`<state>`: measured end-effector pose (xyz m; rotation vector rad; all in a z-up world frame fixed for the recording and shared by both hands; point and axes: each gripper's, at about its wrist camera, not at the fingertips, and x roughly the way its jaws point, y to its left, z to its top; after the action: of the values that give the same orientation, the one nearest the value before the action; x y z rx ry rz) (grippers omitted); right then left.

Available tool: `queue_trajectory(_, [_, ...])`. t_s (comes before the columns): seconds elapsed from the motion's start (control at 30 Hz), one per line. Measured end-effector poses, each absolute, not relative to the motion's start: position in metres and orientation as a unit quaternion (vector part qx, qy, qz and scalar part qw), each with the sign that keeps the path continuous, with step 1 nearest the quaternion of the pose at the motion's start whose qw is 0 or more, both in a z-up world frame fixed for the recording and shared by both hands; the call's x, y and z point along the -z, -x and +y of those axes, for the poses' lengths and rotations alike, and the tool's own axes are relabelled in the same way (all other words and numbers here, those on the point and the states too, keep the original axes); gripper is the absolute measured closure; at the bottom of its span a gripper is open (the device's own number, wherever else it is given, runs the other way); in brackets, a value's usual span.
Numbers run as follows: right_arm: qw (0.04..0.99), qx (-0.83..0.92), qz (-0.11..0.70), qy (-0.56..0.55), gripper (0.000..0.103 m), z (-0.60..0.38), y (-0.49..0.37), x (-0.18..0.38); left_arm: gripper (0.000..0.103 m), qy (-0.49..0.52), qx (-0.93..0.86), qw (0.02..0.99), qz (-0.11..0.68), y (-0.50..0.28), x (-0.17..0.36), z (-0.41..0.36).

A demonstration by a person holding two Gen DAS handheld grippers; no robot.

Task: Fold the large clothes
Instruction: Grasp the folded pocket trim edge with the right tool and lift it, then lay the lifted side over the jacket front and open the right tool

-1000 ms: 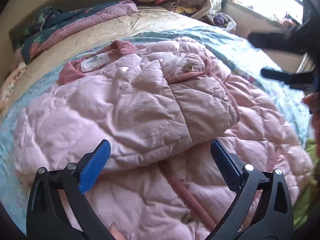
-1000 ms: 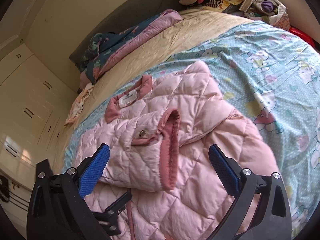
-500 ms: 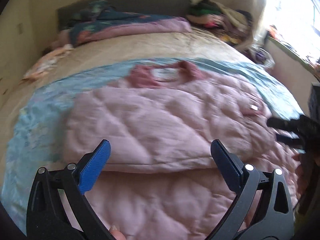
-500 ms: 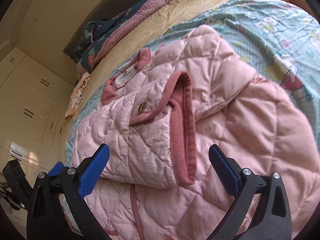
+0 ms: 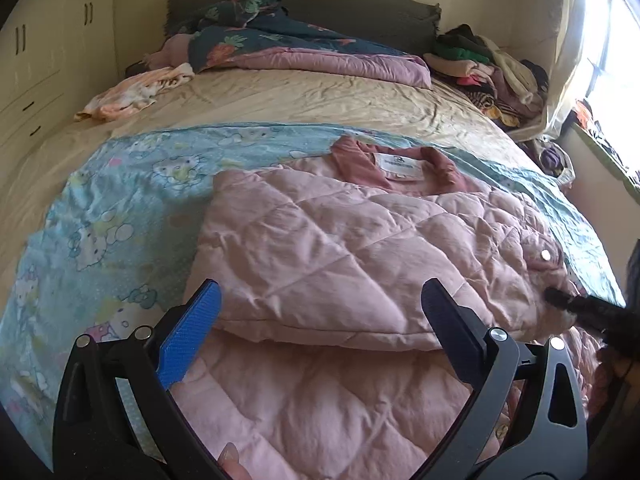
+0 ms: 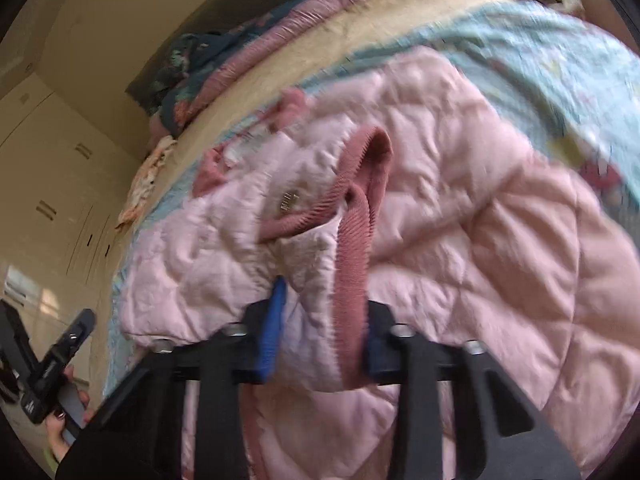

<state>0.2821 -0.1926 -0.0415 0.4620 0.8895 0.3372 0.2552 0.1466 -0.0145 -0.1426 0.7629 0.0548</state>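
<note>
A pink quilted jacket [image 5: 344, 248] lies on the bed, its sleeve folded across the body and its collar with a white label [image 5: 402, 166] at the far side. My left gripper [image 5: 320, 320] is open and empty, hovering over the near fold of the sleeve. My right gripper [image 6: 320, 320] is shut on the sleeve cuff with its dark pink ribbed trim [image 6: 354, 240]. The right gripper also shows at the right edge of the left wrist view [image 5: 576, 308], at the cuff end near a snap button [image 5: 545, 255].
The jacket rests on a light blue cartoon-print sheet [image 5: 120, 208] over a beige bedspread [image 5: 280, 100]. A dark floral and pink quilt [image 5: 288, 48] lies at the headboard. A pile of clothes [image 5: 488, 72] is at the far right. White cupboards [image 5: 36, 60] stand on the left.
My right gripper has moved down onto the sleeve cuff and shut on it. My left gripper has swung left along the near edge and stayed open.
</note>
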Motion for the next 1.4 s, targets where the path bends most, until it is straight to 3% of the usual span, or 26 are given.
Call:
queue_trajectory(0.17, [0.903,-0.209,0.341,-0.158,0.089,-0.184,-0.292,-0.029,0.009,0.091,-0.031,0.926,0.364,-0.259,0.012,0.157])
queue_trajectory(0.3, [0.917,-0.208,0.322,-0.111,0.089,-0.182,-0.310,-0.050,0.009,0.101,-0.033,0.927,0.360,-0.268,0.008,0.163])
queue_trajectory(0.97, [0.904,-0.135,0.392,-0.101,0.089,-0.193,-0.361,0.010,0.009,0.109,-0.009,0.914,0.391,-0.317,0.024,0.146])
queue_trajectory(1.13, [0.903,-0.119,0.400,-0.099,0.078,-0.195,-0.359,0.011,0.009,0.093,0.003,0.902,0.421,-0.329,0.037,0.134])
queue_trajectory(1.2, [0.907,-0.107,0.396,-0.096,0.056,-0.197,-0.356,0.008,0.009,0.100,0.011,0.896,0.432,-0.334,0.045,0.134])
queue_trajectory(1.23, [0.911,-0.102,0.388,-0.098,0.051,-0.199,-0.353,0.005,0.009,0.101,0.011,0.892,0.441,-0.336,0.051,0.133])
queue_trajectory(1.4, [0.913,-0.131,0.376,-0.090,0.049,-0.193,-0.345,-0.005,0.009,0.078,0.000,0.886,0.457,-0.344,0.070,0.130])
